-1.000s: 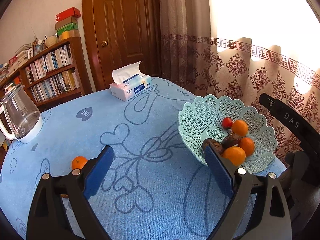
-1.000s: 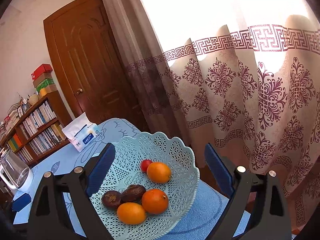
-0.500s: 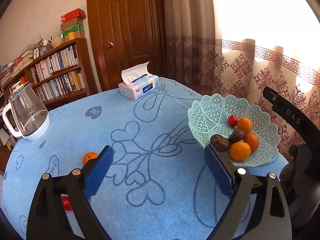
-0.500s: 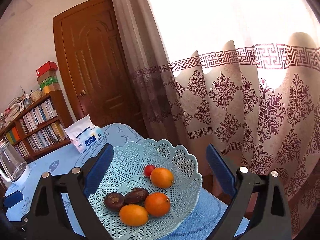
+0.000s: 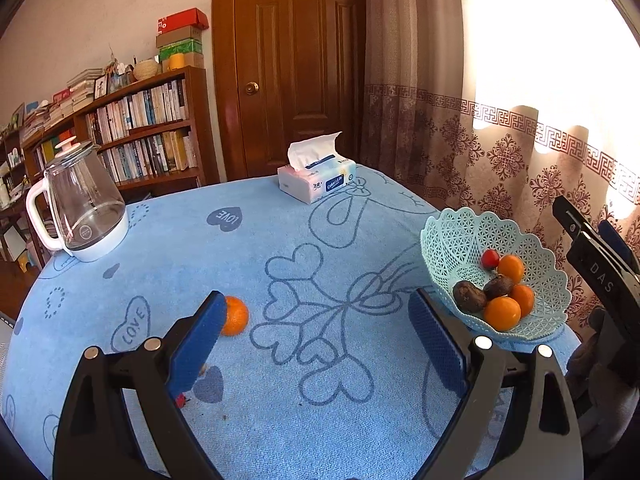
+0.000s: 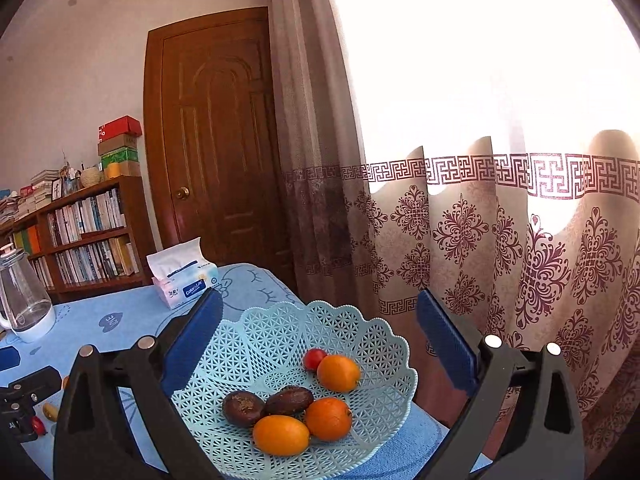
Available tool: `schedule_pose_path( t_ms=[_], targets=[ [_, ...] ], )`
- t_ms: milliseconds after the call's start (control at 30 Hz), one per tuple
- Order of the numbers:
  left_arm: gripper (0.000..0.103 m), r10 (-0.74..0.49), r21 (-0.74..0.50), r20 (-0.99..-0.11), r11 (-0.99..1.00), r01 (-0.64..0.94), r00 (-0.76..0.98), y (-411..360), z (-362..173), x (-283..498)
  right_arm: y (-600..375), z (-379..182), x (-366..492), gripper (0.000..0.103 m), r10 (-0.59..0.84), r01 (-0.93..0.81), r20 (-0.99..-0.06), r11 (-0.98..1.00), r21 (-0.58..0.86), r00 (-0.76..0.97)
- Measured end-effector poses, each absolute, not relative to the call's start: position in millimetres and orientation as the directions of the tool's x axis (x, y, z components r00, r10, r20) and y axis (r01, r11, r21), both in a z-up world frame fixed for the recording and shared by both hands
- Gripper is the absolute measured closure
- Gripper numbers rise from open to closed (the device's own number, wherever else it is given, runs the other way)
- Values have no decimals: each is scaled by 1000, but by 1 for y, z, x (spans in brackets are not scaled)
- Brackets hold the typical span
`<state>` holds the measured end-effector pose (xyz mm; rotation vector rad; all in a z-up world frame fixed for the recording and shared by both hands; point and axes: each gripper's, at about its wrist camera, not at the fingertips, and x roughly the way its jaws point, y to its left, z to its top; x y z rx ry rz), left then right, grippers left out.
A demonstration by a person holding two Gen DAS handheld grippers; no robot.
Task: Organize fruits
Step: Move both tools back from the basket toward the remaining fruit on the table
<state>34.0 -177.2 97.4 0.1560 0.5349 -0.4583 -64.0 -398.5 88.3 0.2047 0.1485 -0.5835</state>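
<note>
The left gripper (image 5: 312, 336) hangs above the near part of the tabletop (image 5: 280, 420) with its blue pads spread wide and nothing between them. Just beside its left pad, partly hidden by it, one loose orange (image 5: 236, 315) lies on the blue cloth, and a small red fruit (image 5: 181, 400) shows only a little under the same finger. The right gripper (image 6: 318, 336) is also spread wide and empty, held over the mint lattice fruit basket (image 6: 280, 332) at the right edge of the tabletop. Inside the basket (image 5: 460, 236) lie three oranges (image 6: 281, 435), two dark brown wrinkled fruits (image 6: 243, 408) touching each other, and a small red tomato (image 6: 314, 359) just behind the far orange. Farther, on the left side, stands a glass kettle (image 5: 82, 208) with a white base. At the far edge of the tabletop sits a tissue pack (image 5: 318, 180). Behind it are a bookshelf (image 5: 132, 136), a brown wooden door (image 5: 296, 68) and a patterned curtain (image 6: 500, 240).
</note>
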Motion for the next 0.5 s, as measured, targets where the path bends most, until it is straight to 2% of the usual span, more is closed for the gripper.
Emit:
schedule_pose_path(
  t_ms=[233,500],
  targets=[
    [12,-330,2,-493,925,380,805,-138,106,40,-400,89,-65,4,-529,560,-202,813,161,825],
    [12,-255,-50,-506,962,268,824,-87,103,53,-391,92,-66,4,-503,536,-206,829,159,840]
  ],
)
